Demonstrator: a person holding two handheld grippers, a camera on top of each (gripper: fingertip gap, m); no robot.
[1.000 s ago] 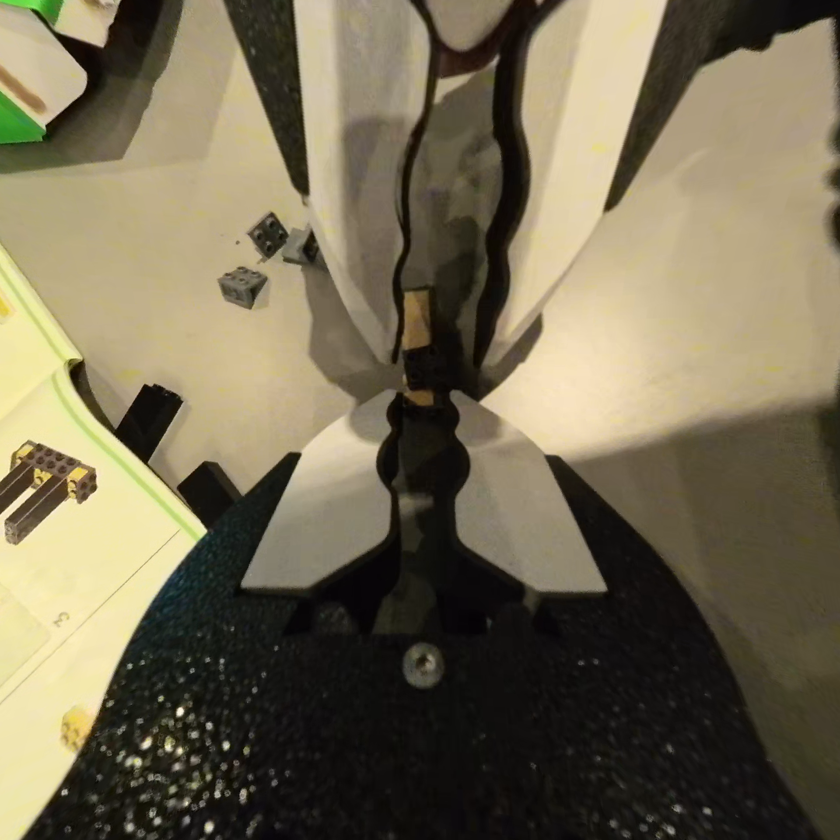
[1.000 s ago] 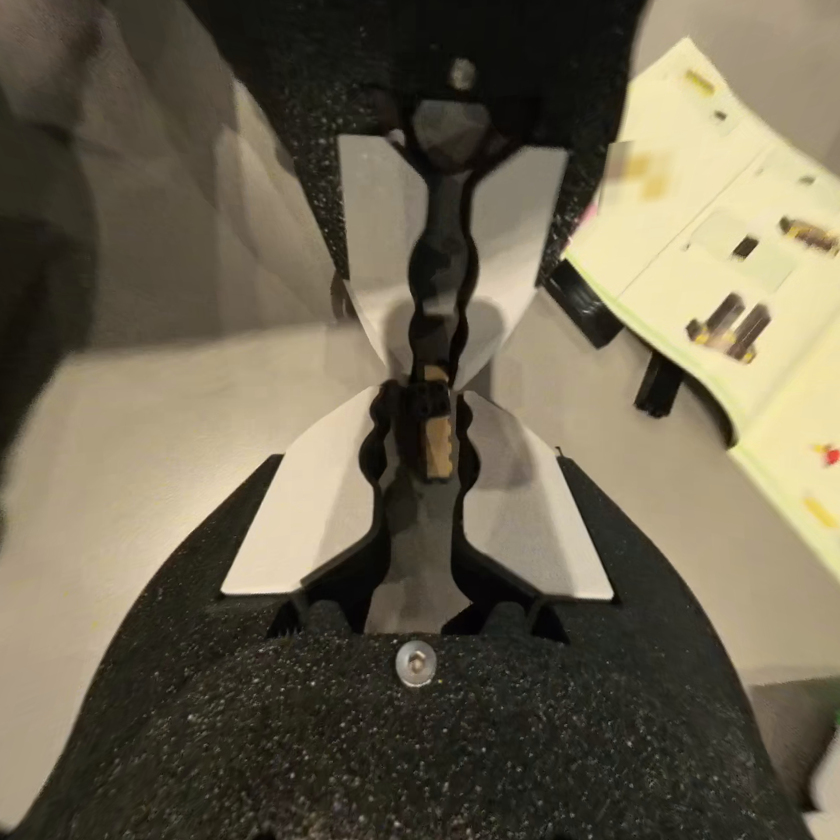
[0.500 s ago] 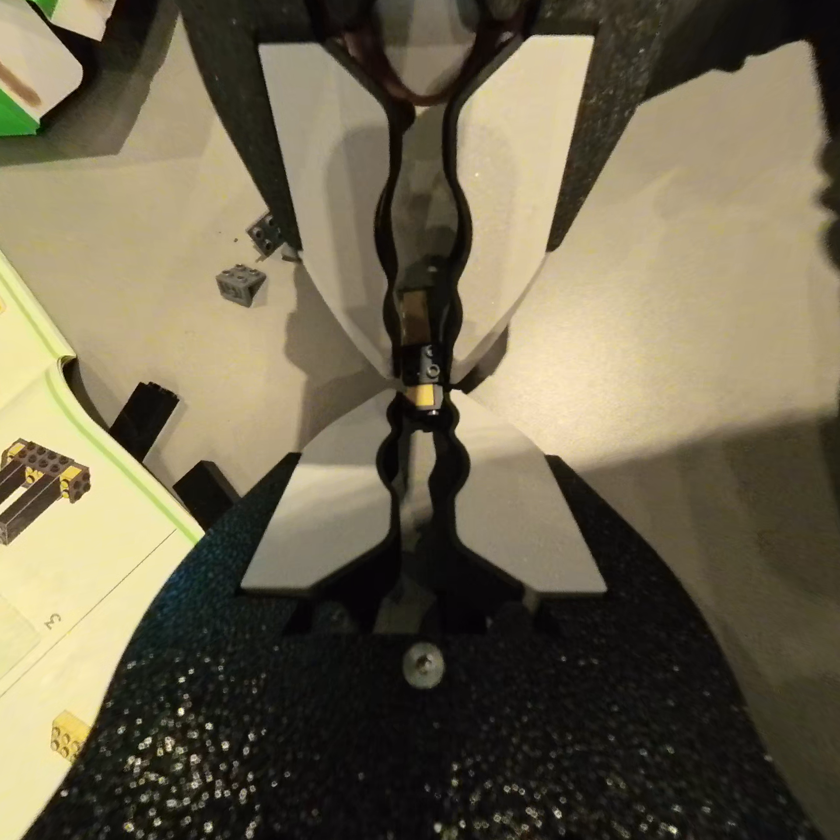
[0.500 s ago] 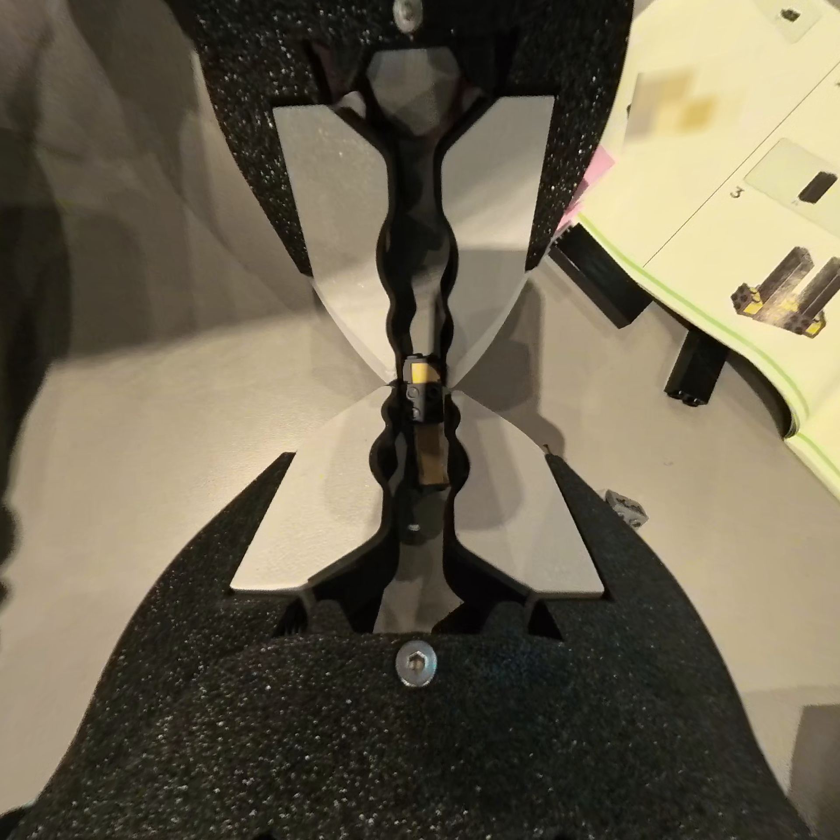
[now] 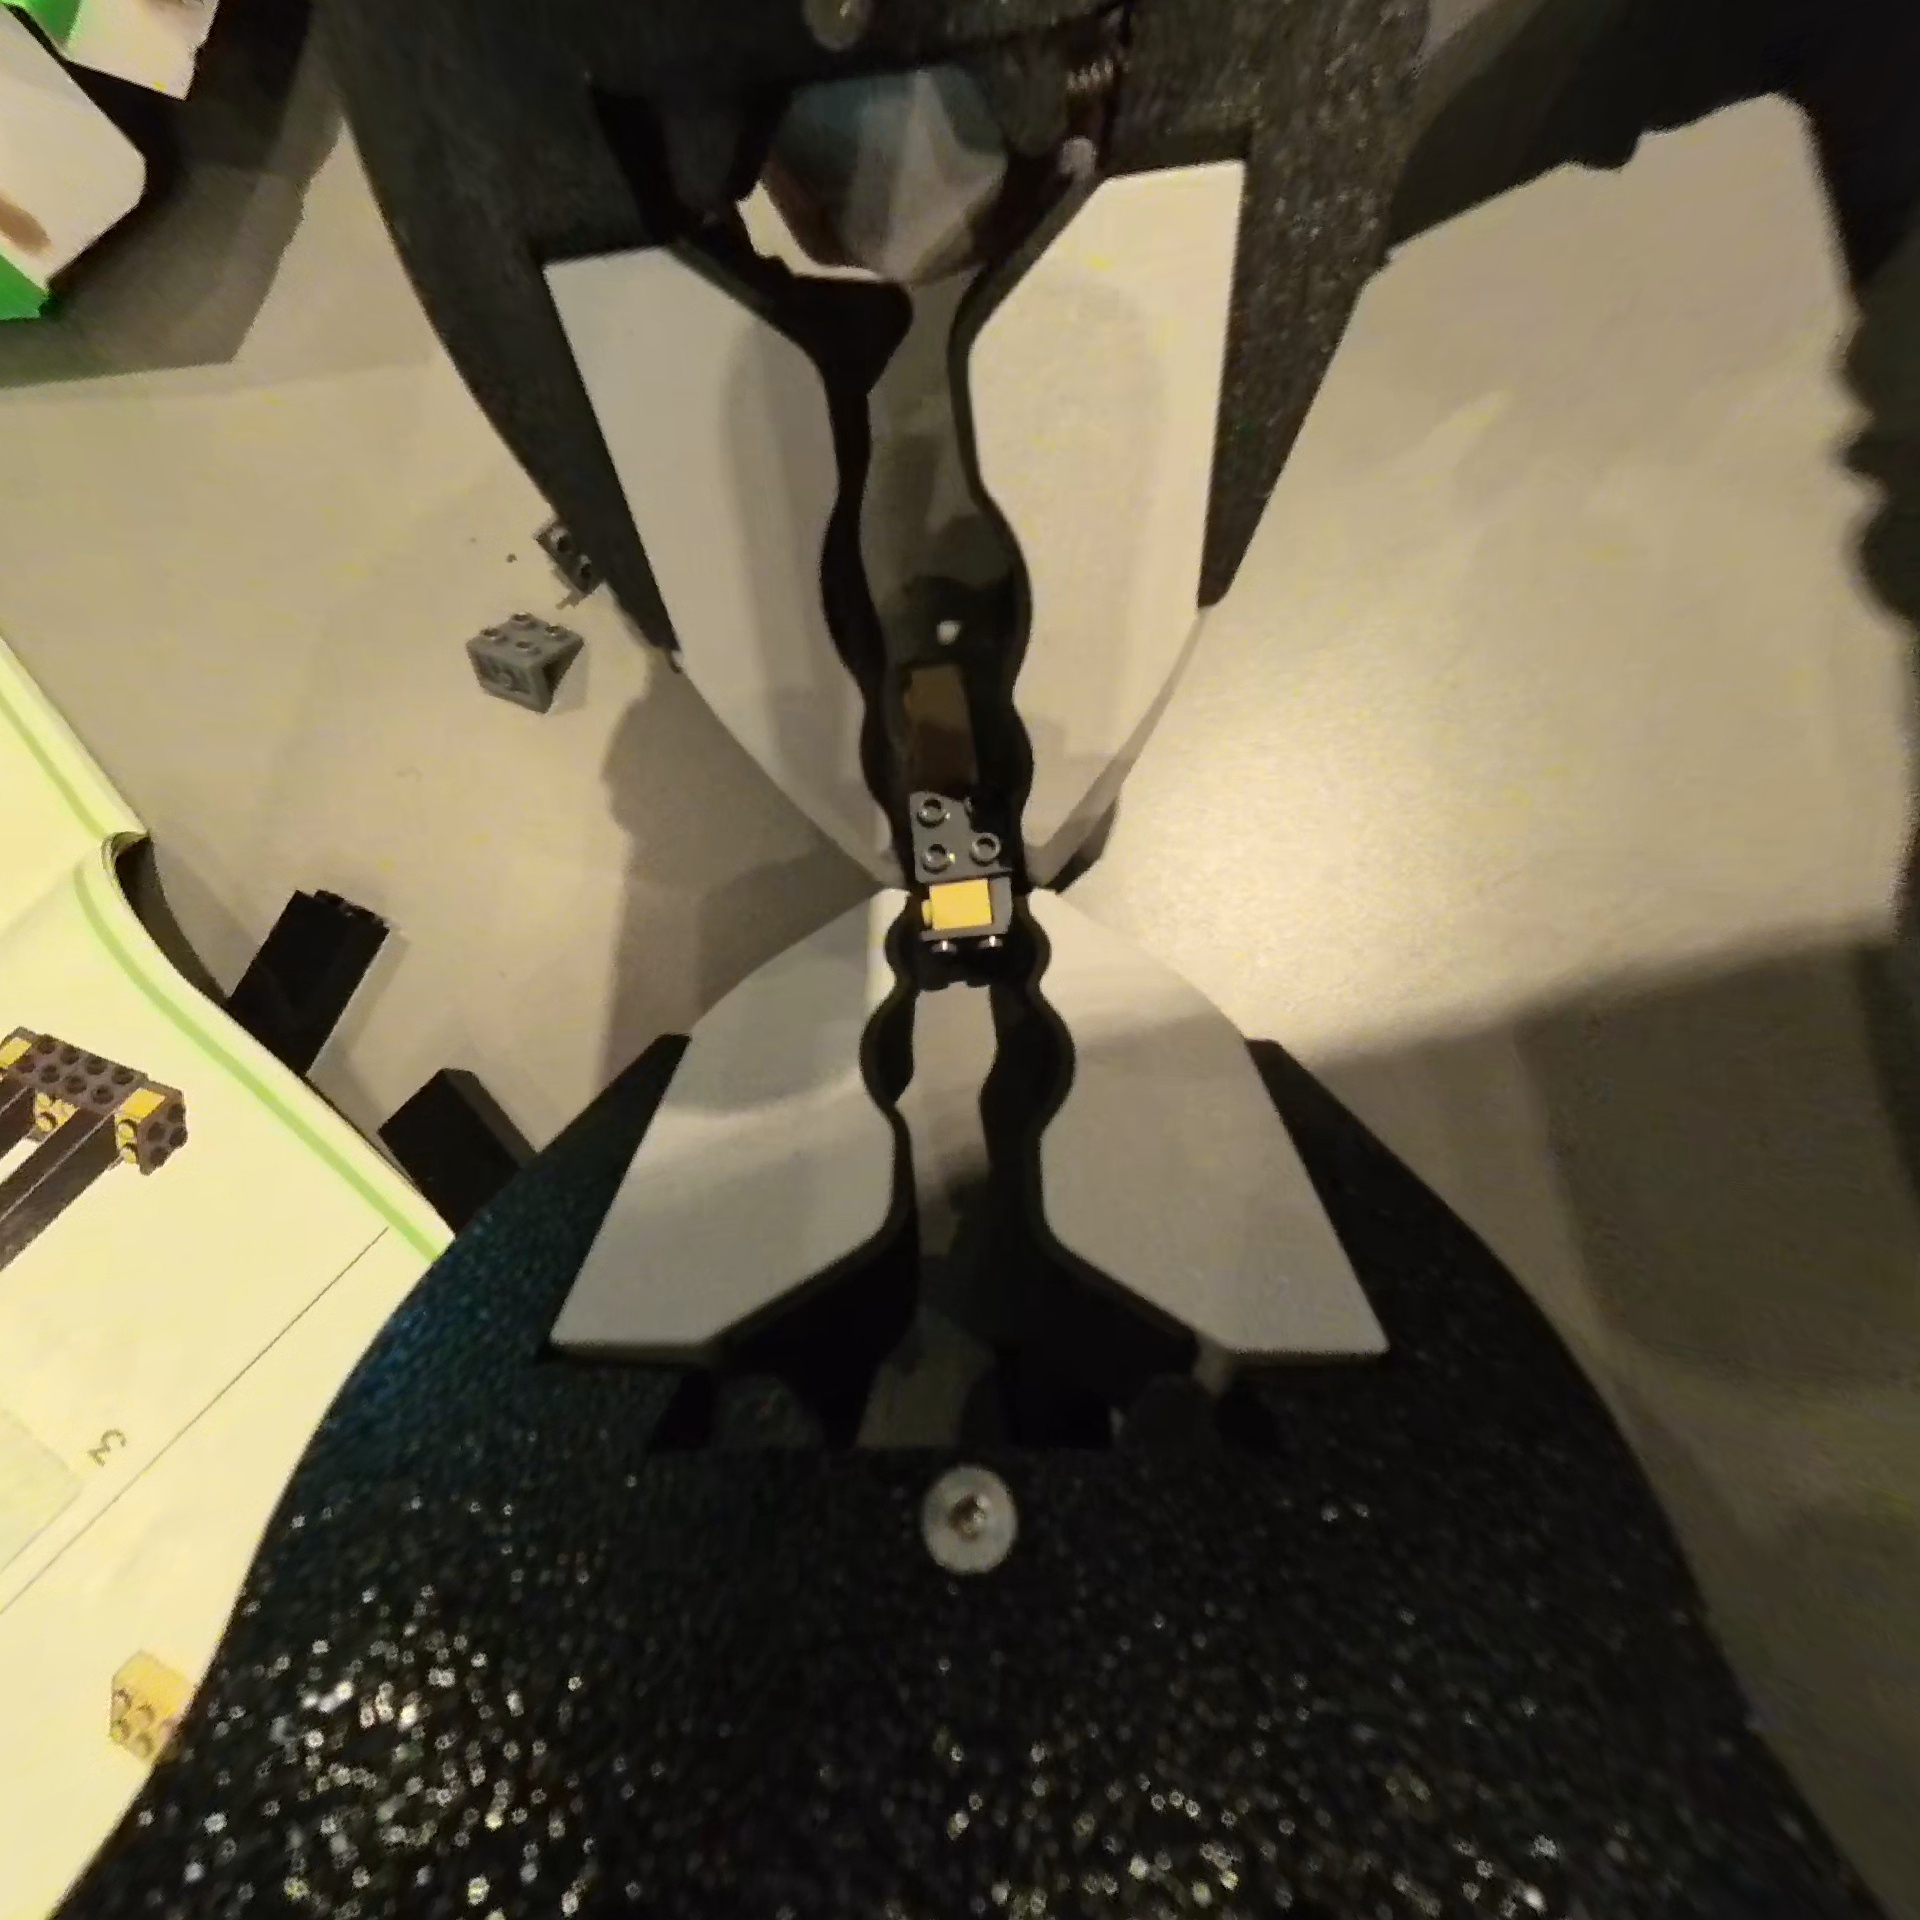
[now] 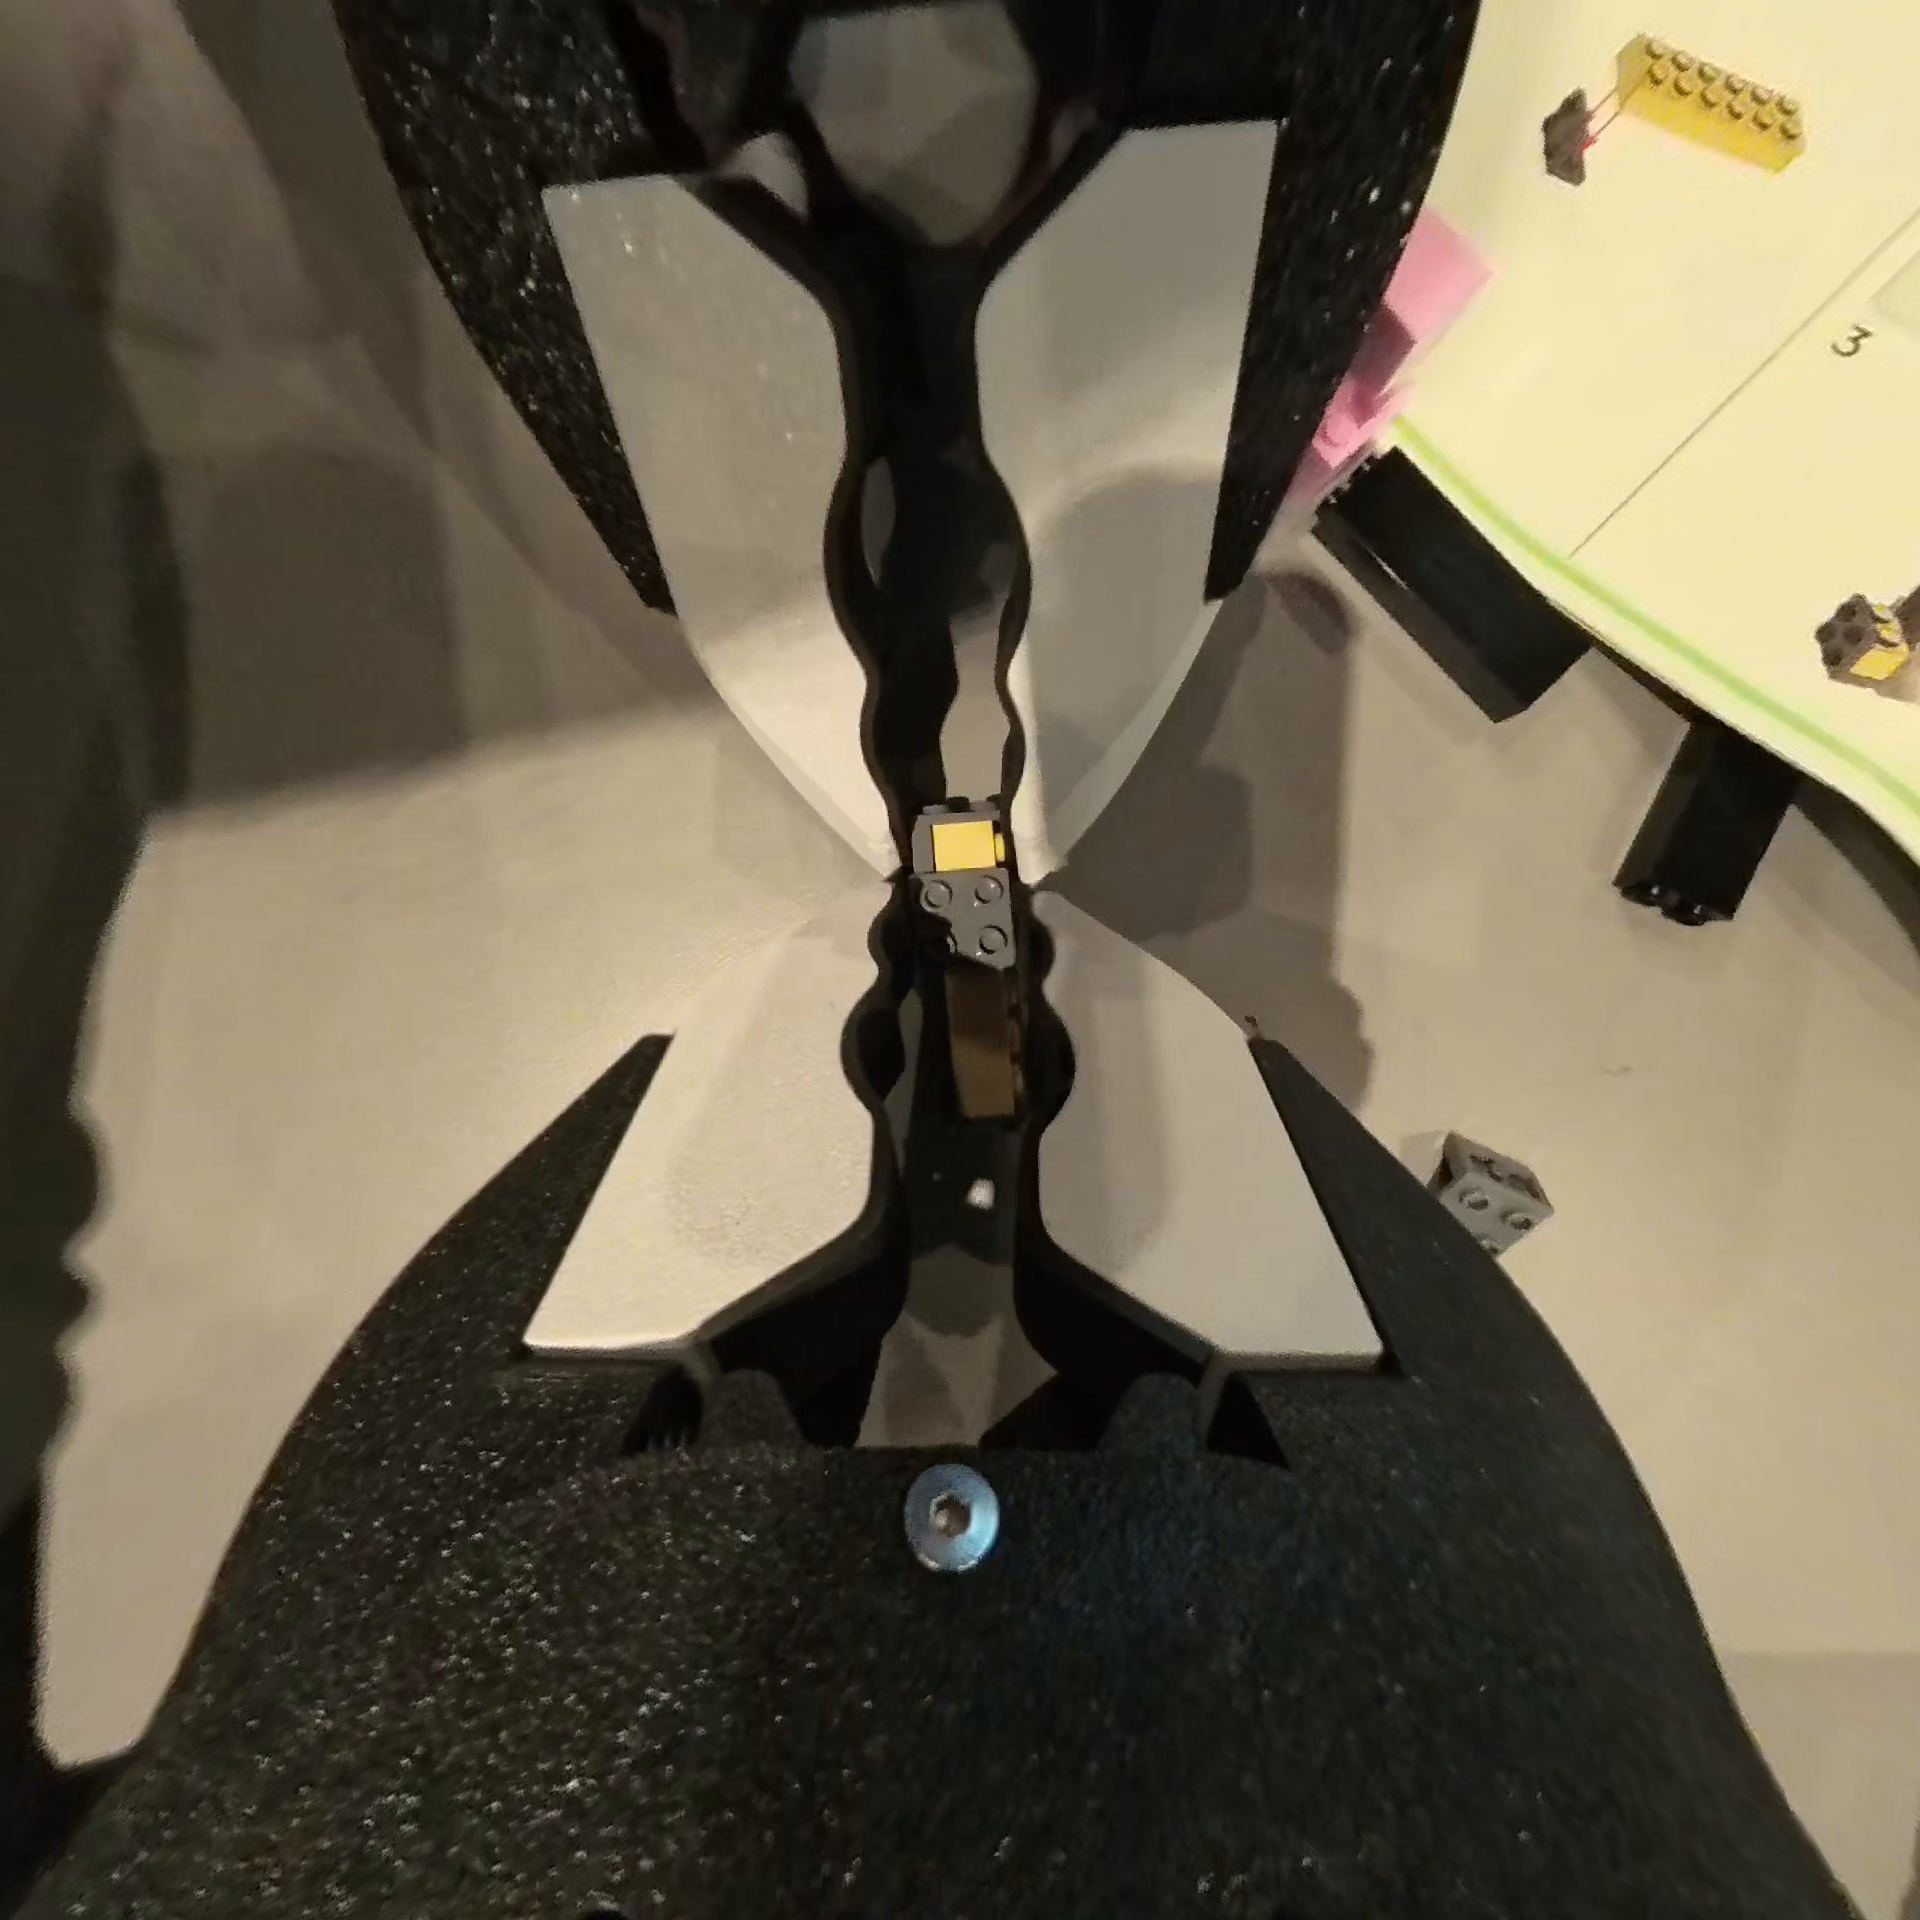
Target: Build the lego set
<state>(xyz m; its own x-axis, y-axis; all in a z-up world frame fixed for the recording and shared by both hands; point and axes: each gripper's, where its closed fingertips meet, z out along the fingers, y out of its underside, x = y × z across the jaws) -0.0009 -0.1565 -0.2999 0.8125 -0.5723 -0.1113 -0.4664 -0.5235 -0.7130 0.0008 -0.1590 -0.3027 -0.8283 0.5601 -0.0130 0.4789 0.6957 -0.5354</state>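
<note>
**brickfan:** Lego bits are mid-air right now, pinned between the two claws tip to tip. Left claw is pinching a small dark piece with a yellow tile on it. Right claw is clamped on a grey studded plate with a long brown-yellow brick running back along its fingers.

**umi_guy:** So the two parts are touching, end to end?

**brickfan:** Looks like it, both claws nose to nose on one line above the counter. I'd guess the next push goes straight along that axis. Spare grey brick, black beams and the instruction booklet sit off to the side.
</note>
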